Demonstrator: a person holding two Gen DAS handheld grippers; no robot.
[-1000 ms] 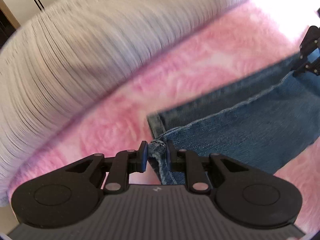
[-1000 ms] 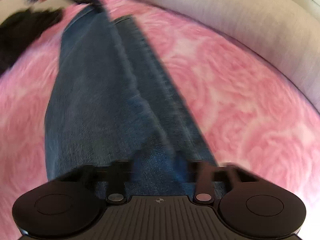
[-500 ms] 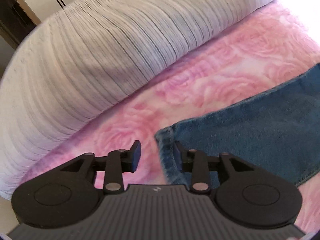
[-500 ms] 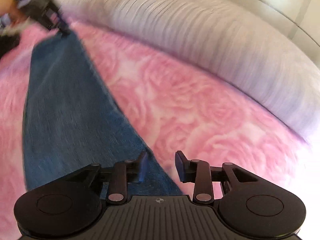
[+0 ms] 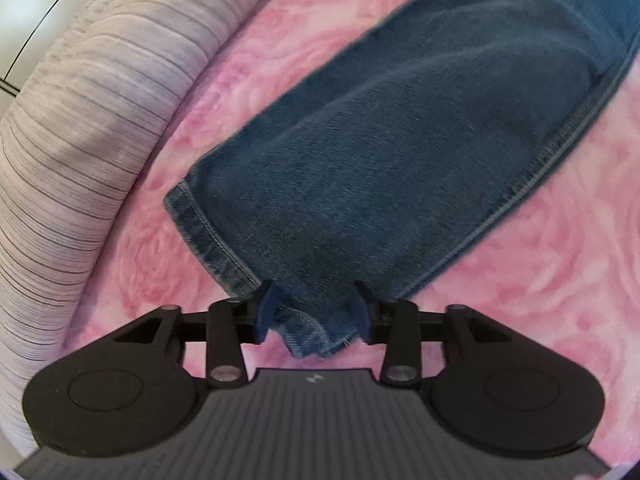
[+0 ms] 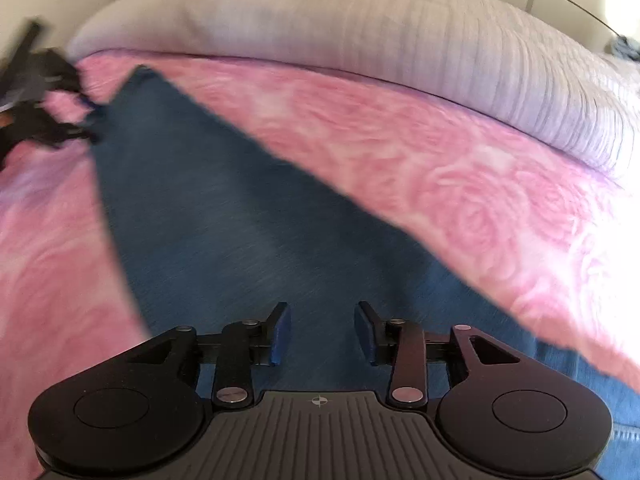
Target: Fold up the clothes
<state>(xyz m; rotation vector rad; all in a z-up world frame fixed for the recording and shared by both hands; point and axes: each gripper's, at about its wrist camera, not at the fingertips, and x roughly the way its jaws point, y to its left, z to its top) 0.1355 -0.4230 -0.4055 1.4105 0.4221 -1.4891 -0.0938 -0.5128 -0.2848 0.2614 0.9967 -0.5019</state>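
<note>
Blue jeans lie folded lengthwise on a pink rose-patterned blanket. In the left wrist view the leg hem points toward me. My left gripper is open, and a frayed corner of the hem lies loose between its fingers. In the right wrist view the denim runs away to the upper left. My right gripper hangs open just over the denim, holding nothing. The left gripper shows blurred at the far end of the jeans.
A long grey striped pillow borders the blanket on the left, and the same pillow runs along the far side in the right wrist view. Pink blanket lies bare between the jeans and the pillow.
My left gripper let go of the hem and now stands open wider around its corner. My right gripper also opened and has shifted back over the denim.
</note>
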